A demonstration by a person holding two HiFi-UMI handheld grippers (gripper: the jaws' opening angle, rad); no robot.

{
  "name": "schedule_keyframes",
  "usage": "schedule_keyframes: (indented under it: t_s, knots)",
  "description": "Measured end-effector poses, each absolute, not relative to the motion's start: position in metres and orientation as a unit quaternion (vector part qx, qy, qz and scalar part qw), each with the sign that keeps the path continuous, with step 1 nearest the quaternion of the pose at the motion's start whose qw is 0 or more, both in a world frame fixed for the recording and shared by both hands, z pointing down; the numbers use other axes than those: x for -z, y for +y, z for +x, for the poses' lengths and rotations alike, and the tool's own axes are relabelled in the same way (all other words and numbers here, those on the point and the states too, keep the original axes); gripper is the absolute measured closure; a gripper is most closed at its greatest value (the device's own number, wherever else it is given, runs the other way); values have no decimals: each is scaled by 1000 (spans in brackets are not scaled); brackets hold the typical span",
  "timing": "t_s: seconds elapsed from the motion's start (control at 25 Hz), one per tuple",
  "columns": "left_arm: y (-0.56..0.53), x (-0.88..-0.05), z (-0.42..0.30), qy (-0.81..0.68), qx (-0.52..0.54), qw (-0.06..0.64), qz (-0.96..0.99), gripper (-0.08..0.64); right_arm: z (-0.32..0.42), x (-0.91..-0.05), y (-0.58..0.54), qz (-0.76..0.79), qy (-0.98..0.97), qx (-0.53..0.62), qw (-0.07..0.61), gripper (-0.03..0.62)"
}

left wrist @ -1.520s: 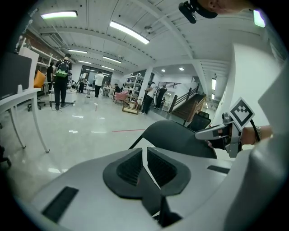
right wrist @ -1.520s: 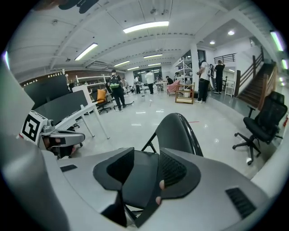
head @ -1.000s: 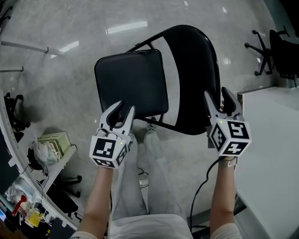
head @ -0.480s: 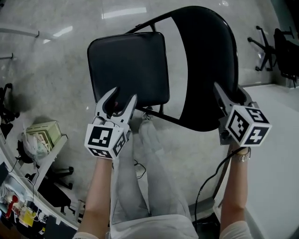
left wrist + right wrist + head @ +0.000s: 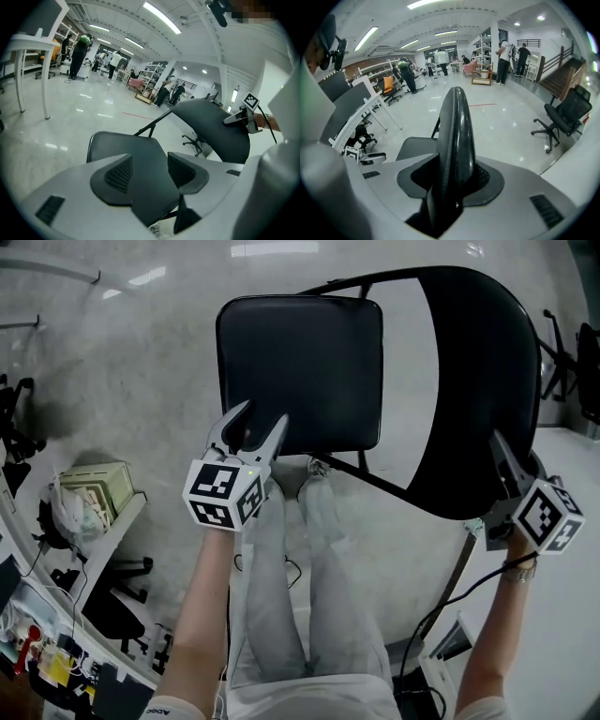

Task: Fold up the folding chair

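A black folding chair stands open on the pale floor, with its seat (image 5: 300,371) to the left and its curved backrest (image 5: 483,381) to the right. My left gripper (image 5: 262,418) is at the seat's near edge. Its jaws have just been opening, and in the left gripper view the seat's corner (image 5: 150,187) lies between the pads of the left gripper (image 5: 149,171) with gaps at both sides. My right gripper (image 5: 511,465) has just been closing. In the right gripper view both pads of the right gripper (image 5: 452,180) press on the backrest's edge (image 5: 457,136).
A white table (image 5: 581,615) lies at the right, close to my right arm. An office chair (image 5: 572,352) stands at the far right. Cluttered shelves (image 5: 89,507) line the left side. The person's legs (image 5: 300,568) are directly below the seat, and a cable (image 5: 441,606) hangs from the right gripper.
My left gripper has sunk to the seat's near edge and its jaws have spread. My right gripper has dropped a little along the backrest and closed on its edge.
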State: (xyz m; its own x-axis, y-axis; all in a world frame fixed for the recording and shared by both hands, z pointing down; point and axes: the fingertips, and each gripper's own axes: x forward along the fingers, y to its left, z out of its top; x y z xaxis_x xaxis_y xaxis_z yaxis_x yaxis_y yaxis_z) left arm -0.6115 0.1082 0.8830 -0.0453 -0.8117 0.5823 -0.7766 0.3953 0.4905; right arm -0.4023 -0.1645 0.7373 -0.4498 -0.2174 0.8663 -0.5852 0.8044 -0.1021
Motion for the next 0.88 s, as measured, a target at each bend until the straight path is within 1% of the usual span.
schedule_keyframes:
  t_s: [0.2, 0.44, 0.68, 0.88]
  knots:
    - [136, -928, -637, -697, 42, 463, 546, 337, -406, -739, -163, 239, -832, -194, 462, 434]
    - [174, -995, -662, -678, 38, 511, 528, 307, -408, -738, -162, 237, -831, -186, 467, 433]
    - [196, -1053, -685, -652, 108, 560, 500, 257, -415, -738, -160, 222, -835, -179, 470, 434]
    - [196, -1082, -683, -604, 151, 593, 510, 245, -418, -740, -160, 218, -837, -180, 469, 434]
